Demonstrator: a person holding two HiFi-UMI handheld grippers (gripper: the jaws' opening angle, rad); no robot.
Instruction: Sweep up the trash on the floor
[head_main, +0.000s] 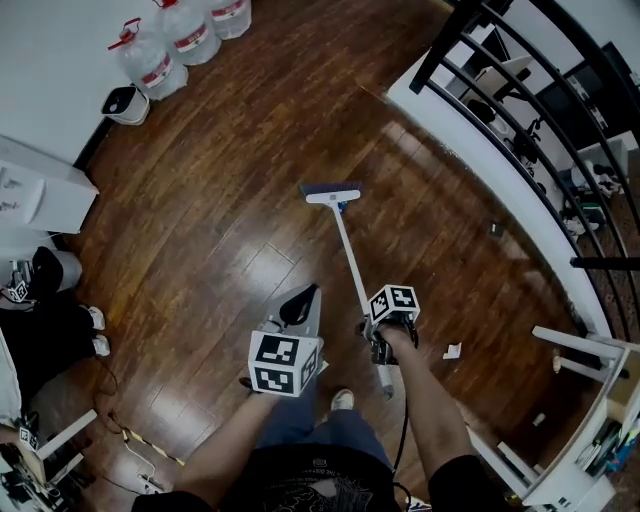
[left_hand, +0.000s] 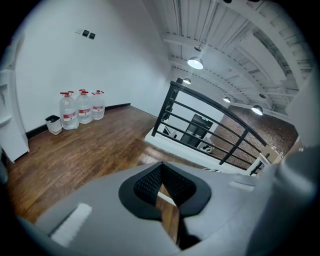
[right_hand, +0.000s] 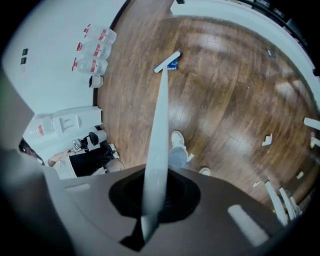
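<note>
A broom with a long white handle (head_main: 350, 250) and a white-and-blue head (head_main: 332, 193) rests its head on the dark wood floor ahead of me. My right gripper (head_main: 383, 340) is shut on the handle's upper end; in the right gripper view the handle (right_hand: 161, 115) runs out from the jaws (right_hand: 154, 195) down to the head (right_hand: 167, 62). My left gripper (head_main: 308, 291) hangs left of the broom, its jaws closed to a point with nothing between them (left_hand: 161, 167). A white paper scrap (head_main: 452, 351) lies right of my right hand, also seen as the scrap (right_hand: 267, 140).
Water bottles (head_main: 190, 35) and a small white bin (head_main: 125, 103) stand by the far wall. A black railing (head_main: 520, 130) on a white curb curves along the right. A white cabinet (head_main: 30, 190) and a seated person (head_main: 50, 320) are at left. Cables (head_main: 140, 440) lie near my feet.
</note>
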